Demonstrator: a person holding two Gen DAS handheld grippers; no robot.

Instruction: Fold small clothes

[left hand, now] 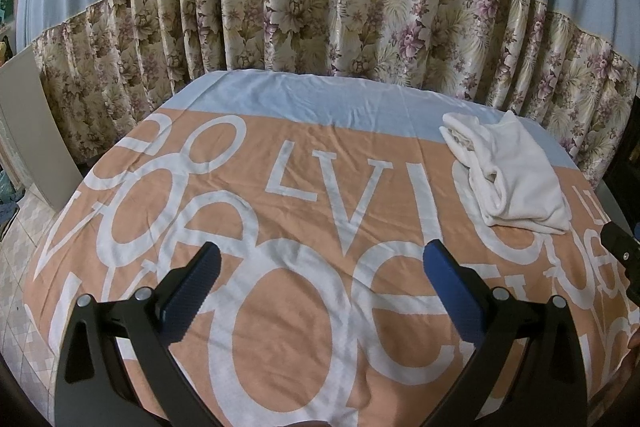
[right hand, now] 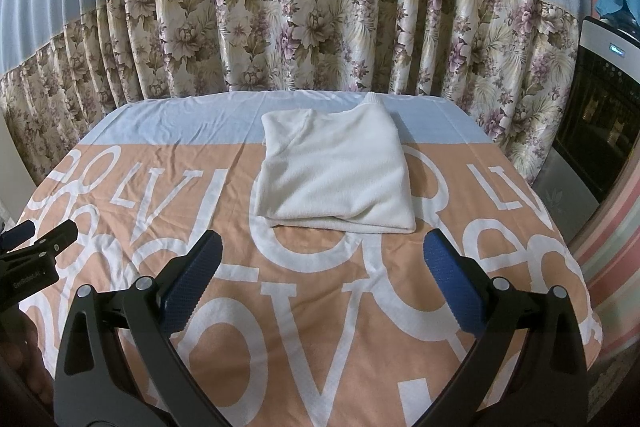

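Observation:
A white fleecy garment (right hand: 336, 175) lies folded into a thick rectangle on the table, just ahead of my right gripper (right hand: 322, 259). That gripper is open and holds nothing. In the left wrist view the same white garment (left hand: 516, 175) sits at the far right of the table. My left gripper (left hand: 320, 267) hangs open over the bare cloth, well to the left of the garment. The left gripper (right hand: 36, 239) also shows at the left edge of the right wrist view, and a black tip of the right gripper (left hand: 618, 247) shows at the right edge of the left wrist view.
An orange tablecloth (left hand: 304, 195) with big white letters and a pale blue far band covers the table. A blue and floral curtain (right hand: 312, 35) hangs close behind. A dark appliance (right hand: 600, 123) stands at the right, a pale board (left hand: 32, 131) leans at the left.

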